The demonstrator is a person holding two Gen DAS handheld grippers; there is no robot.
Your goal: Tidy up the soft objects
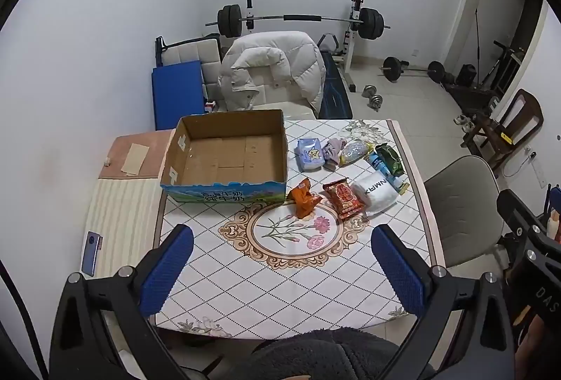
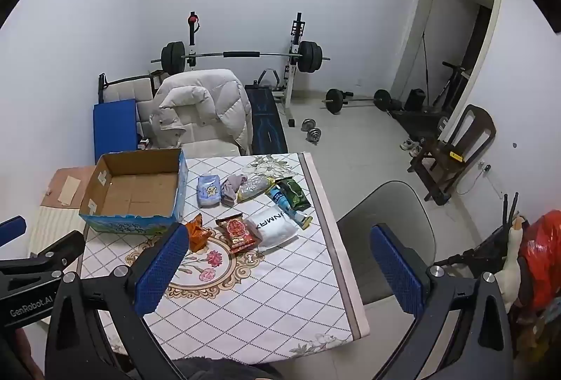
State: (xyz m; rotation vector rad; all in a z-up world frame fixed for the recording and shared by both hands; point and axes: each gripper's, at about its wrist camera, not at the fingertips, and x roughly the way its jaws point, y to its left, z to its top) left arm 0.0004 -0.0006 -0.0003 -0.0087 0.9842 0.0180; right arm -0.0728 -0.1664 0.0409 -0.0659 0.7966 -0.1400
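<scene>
An empty cardboard box [image 1: 228,155] stands on the table's far left; it also shows in the right wrist view [image 2: 135,190]. To its right lie soft items: a blue tissue pack [image 1: 309,154], a purple cloth [image 1: 332,152], a clear bag [image 1: 354,151], a green packet [image 1: 389,157], a blue tube [image 1: 384,171], a white pack [image 1: 375,192], a red packet [image 1: 345,197] and an orange packet [image 1: 304,197]. My left gripper [image 1: 282,239] is open and empty above the near table. My right gripper [image 2: 278,239] is open and empty, over the table's right part.
The table [image 1: 280,292] has a patterned cloth. A phone [image 1: 92,252] lies on a striped mat at the left. A grey chair [image 1: 463,204] stands right of the table. A jacket-draped chair [image 1: 273,71] and a barbell rack [image 1: 298,19] are behind.
</scene>
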